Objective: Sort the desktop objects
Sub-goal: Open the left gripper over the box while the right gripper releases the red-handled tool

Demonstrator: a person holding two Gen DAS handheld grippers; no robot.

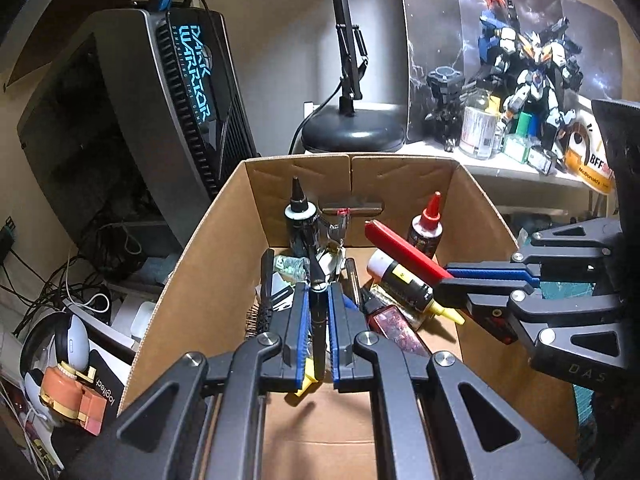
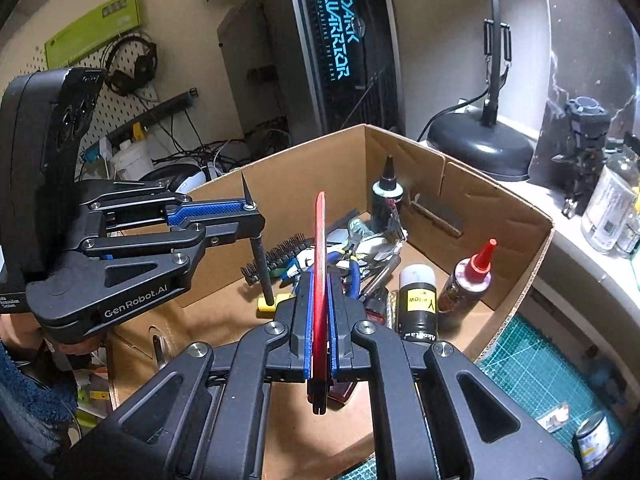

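Note:
An open cardboard box (image 1: 200,248) holds several items: a black-nozzle bottle (image 1: 300,220), a red-nozzle bottle (image 1: 426,228), a yellow-label bottle (image 1: 408,284) lying down and a hairbrush (image 1: 262,316). My left gripper (image 1: 318,292) hangs over the box, shut on a slim black craft knife (image 1: 319,328) with a yellow end. In the right wrist view this knife (image 2: 262,264) stands upright in the left gripper (image 2: 254,220), point up. My right gripper (image 2: 320,280) is shut on a flat red tool (image 2: 320,240), which slants over the box's right side (image 1: 404,248).
A PC tower (image 1: 160,120) stands behind the box at the left, a black lamp base (image 1: 352,132) behind it. Robot models (image 1: 532,80) and a glass jar (image 1: 478,124) crowd the shelf at the right. A green cutting mat (image 2: 540,364) with a small tin (image 2: 592,440) lies beside the box.

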